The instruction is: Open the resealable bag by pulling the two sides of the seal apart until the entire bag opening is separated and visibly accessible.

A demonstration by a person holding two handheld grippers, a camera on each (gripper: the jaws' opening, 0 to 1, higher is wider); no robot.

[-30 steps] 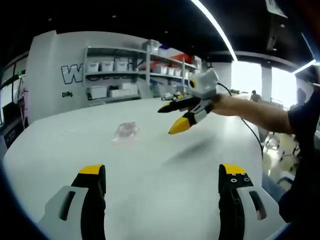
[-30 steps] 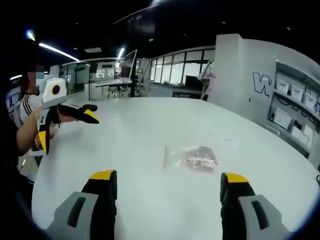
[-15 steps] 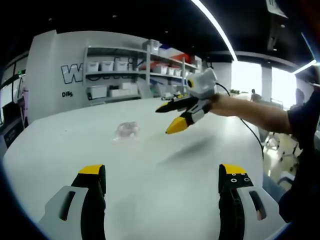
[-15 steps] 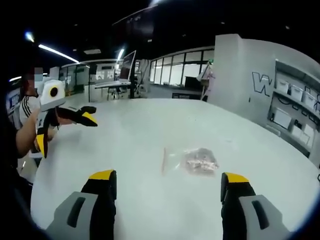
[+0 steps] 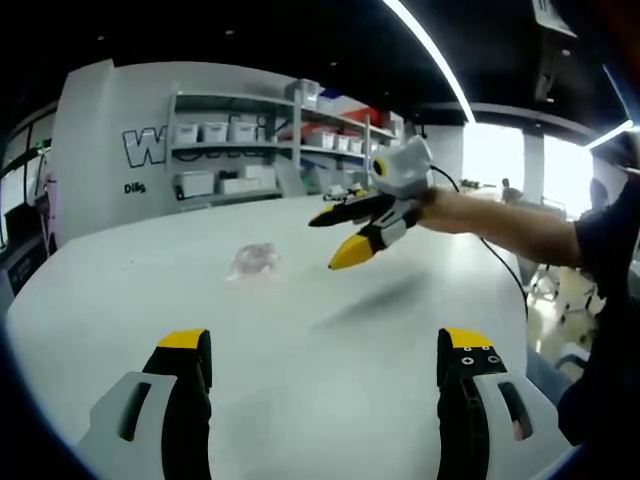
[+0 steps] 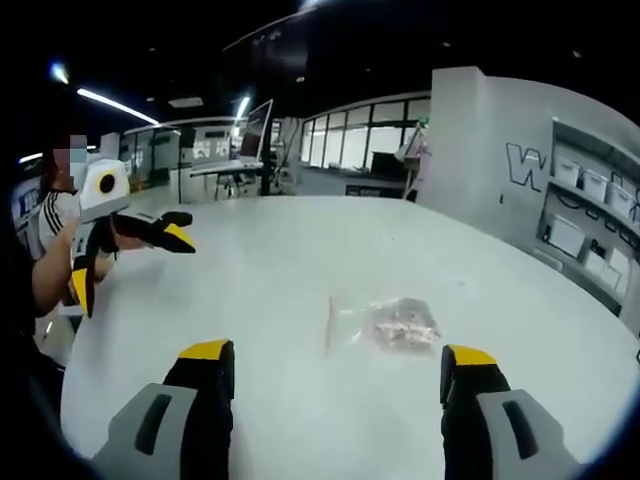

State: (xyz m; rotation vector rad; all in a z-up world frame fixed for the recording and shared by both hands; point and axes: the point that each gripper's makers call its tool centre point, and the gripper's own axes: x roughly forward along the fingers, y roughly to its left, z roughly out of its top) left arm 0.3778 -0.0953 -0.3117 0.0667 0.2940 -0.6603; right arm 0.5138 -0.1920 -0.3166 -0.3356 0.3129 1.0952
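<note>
The resealable bag (image 6: pixel 385 322) lies flat on the white bench (image 6: pixel 260 270), untouched, with both grippers well apart from it. In the right gripper view it sits just above the middle of the frame, ahead of the right gripper (image 6: pixel 335 375) and a little toward its right-hand jaw; the pinkish seal strip (image 6: pixel 329 322) runs up and down the frame at the bag's left end, so the bag's long axis lies across the frame and the seal faces left. In the left gripper view the bag (image 5: pixel 252 262) is smaller, in the upper left of the middle, ahead of the left gripper (image 5: pixel 325 365) and off toward its left-hand jaw. My judgement is that the right gripper is the nearer one, though the seal end points toward the left gripper (image 6: pixel 130 255), seen at the left edge of that view. Both pairs of jaws stand wide open and hold nothing; the seal looks closed, so opening is not yet begun
</note>
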